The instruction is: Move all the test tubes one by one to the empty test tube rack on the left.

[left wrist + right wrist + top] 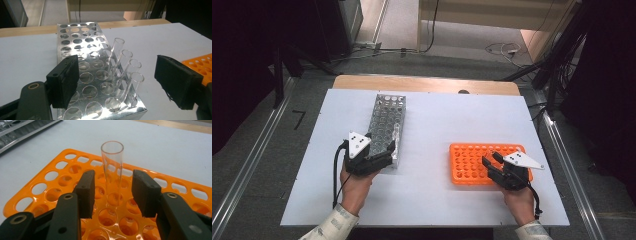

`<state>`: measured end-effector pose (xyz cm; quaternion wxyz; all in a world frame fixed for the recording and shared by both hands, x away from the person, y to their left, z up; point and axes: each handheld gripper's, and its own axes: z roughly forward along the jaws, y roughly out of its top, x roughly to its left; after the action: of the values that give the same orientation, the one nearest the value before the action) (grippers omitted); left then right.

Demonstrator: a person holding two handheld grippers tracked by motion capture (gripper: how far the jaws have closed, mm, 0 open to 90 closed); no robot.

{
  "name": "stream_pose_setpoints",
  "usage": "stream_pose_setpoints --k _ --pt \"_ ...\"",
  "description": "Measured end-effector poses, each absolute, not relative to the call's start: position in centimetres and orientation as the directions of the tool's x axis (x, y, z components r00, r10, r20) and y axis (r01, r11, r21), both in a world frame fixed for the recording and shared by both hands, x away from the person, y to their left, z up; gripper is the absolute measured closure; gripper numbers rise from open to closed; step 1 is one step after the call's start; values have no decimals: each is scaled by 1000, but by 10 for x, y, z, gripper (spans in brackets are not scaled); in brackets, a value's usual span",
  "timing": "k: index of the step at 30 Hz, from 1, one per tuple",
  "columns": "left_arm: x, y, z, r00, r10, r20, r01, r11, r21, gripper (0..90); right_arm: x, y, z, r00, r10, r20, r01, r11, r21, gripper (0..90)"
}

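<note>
Glass tube in hand: one clear test tube (112, 167) stands upright in a hole of the orange rack (50, 185), open mouth up, between the two black jaws of the right gripper (113, 192).
Right gripper state: jaws partly drawn in, one on each side of the tube; a gap shows on both sides and the pads do not press the glass.
Orange rack: one, lying flat on the white table (432, 125) at the person's right (484, 162); every other hole seen is bare.
Left gripper (117, 85): jaws spread wide, holding nothing, straddling the near end of the metal rack (82, 60).
Metal rack: one, shiny, many round holes, set well apart from the orange one.
Tubes in metal rack: four clear tubes (126, 66), leaning in a row along its right edge.
In the way: nothing stands between the right jaws and the tube.
</note>
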<state>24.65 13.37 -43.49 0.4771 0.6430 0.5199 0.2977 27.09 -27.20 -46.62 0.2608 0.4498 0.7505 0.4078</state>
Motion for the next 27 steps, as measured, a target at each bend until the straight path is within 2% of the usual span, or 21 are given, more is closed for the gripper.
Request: stream_pose_setpoints --k 15,27 --pt "245 133 -435 280 954 -107 376 -6 927 202 273 -270 -469 -458 887 -63 456 296 839 707" --pt "245 132 -434 288 952 -108 378 -9 926 198 272 -271 -464 -452 890 -61 446 285 848 727"
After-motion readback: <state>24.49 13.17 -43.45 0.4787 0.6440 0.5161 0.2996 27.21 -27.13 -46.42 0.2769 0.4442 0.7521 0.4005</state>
